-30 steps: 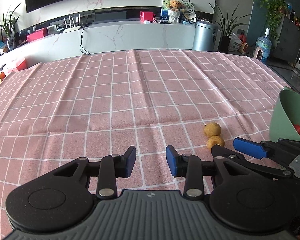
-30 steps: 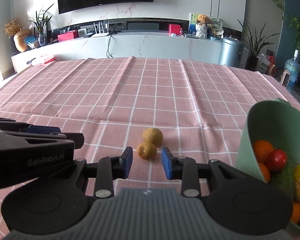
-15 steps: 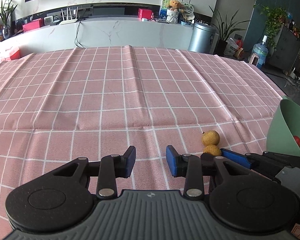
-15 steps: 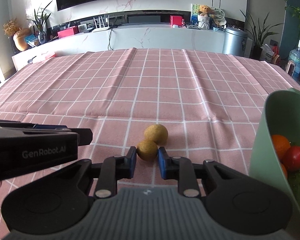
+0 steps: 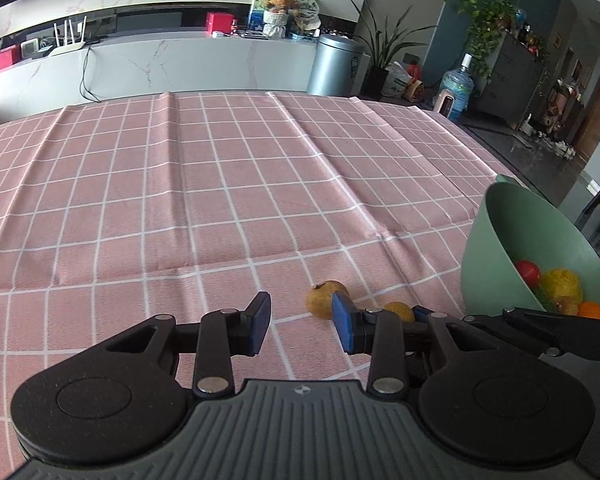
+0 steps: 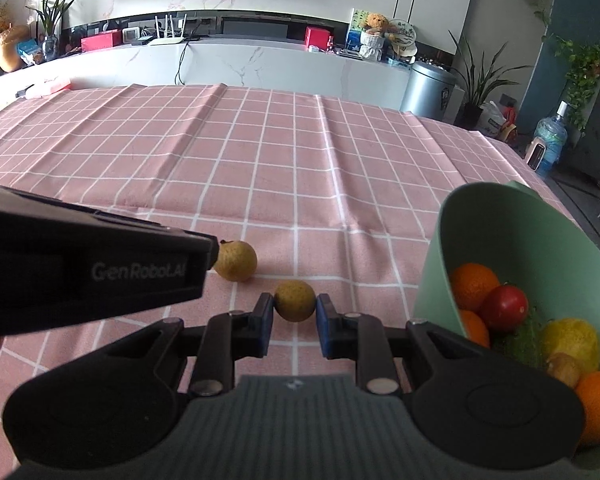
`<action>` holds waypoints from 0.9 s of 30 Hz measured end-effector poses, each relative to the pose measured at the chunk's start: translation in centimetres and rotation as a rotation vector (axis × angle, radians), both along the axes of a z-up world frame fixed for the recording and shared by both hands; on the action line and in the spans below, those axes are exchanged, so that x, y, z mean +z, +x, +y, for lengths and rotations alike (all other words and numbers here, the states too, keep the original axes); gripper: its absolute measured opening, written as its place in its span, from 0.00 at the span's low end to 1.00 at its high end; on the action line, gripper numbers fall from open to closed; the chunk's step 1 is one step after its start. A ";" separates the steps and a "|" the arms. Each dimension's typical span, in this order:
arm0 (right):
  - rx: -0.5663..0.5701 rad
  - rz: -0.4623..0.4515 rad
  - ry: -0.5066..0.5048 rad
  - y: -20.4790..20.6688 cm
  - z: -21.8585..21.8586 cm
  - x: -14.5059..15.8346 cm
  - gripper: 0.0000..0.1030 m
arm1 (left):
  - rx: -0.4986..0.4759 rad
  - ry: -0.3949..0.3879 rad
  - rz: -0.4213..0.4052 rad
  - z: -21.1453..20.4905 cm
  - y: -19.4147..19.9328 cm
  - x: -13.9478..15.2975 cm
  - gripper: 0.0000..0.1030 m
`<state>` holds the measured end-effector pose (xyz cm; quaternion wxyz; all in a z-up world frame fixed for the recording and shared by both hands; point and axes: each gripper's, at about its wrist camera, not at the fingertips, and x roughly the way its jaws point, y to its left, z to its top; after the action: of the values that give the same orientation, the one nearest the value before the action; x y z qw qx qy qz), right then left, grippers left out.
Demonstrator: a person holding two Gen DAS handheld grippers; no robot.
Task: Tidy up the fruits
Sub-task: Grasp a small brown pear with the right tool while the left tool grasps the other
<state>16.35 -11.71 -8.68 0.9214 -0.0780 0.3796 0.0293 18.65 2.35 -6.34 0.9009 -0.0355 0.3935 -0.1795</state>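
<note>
Two small yellow-brown round fruits are on the pink checked tablecloth (image 6: 260, 152). My right gripper (image 6: 295, 312) is shut on one fruit (image 6: 295, 301), its blue pads pressing both sides; the left wrist view shows this fruit (image 5: 399, 310) partly hidden behind my fingers. The other fruit (image 6: 236, 261) lies free just to its left. My left gripper (image 5: 302, 320) is open with only cloth in its gap, and that free fruit (image 5: 322, 299) sits just past its right pad. A green bowl (image 6: 512, 216) at the right holds oranges, a red fruit and a yellow one.
The cloth stretches wide and bare toward the far edge, with creases across it. Beyond it are a white counter (image 6: 260, 64), a metal bin (image 6: 428, 88) and potted plants. The table's right edge runs close behind the bowl (image 5: 500, 232).
My right gripper's pads have shut onto the nearer fruit, which now sits apart from the other one. My left gripper has shifted to the right, toward the free fruit, still open.
</note>
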 end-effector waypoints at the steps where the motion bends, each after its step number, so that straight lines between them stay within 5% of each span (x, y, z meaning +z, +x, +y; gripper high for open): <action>1: -0.002 0.003 0.003 0.0 -0.1 -0.1 0.17 | -0.009 0.001 0.003 -0.3 0.1 -0.1 0.40; 15: -0.001 -0.003 0.022 0.0 -0.2 -0.4 0.17 | -0.016 -0.003 0.049 -1.6 1.7 -1.6 0.40; 19: 0.000 -0.006 0.021 -0.2 -0.3 -0.5 0.17 | -0.018 -0.013 0.049 -1.6 1.7 -1.7 0.31; 27: 0.007 -0.001 0.032 -0.6 -0.5 -0.2 0.17 | 0.001 0.002 0.037 -1.3 1.4 -0.9 0.30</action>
<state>15.74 -12.19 -8.85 0.9226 -0.0646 0.3784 0.0383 20.06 1.01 -7.24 0.8936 -0.0379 0.4103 -0.1780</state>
